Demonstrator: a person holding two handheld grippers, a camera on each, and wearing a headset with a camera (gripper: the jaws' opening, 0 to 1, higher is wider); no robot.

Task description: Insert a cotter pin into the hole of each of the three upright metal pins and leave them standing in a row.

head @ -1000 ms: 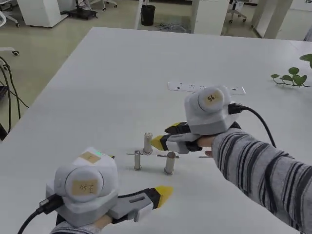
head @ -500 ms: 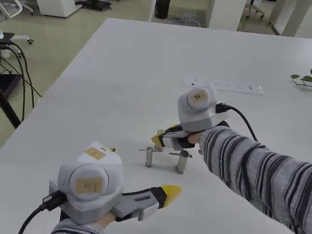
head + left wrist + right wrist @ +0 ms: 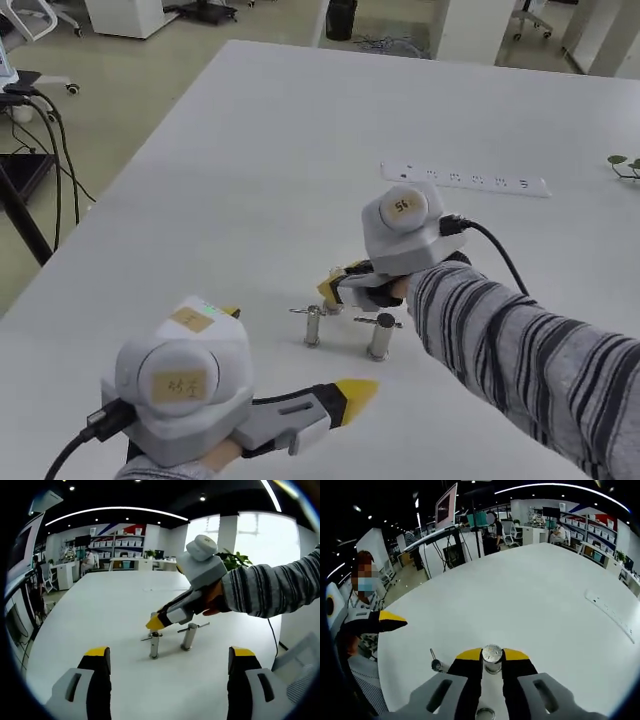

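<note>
Two short metal pins stand upright on the white table, the left pin (image 3: 313,326) and the right pin (image 3: 380,336), each with a cotter pin through its top. A third metal pin (image 3: 492,653) stands behind them, and my right gripper (image 3: 492,661) is shut around it just below its round top. In the head view the right gripper (image 3: 337,290) hides that pin. My left gripper (image 3: 170,652) is open and holds nothing, a short way in front of the pins. It sits low at the near table edge in the head view (image 3: 352,391).
A white power strip (image 3: 465,180) lies further back on the table (image 3: 250,150), and a green plant sprig (image 3: 625,165) is at the far right edge. The table's left edge drops to a floor with cables and chairs.
The headset camera has shifted. My right gripper has slid left onto the back pin, which stood free beside its tips a second ago. The left gripper has barely moved.
</note>
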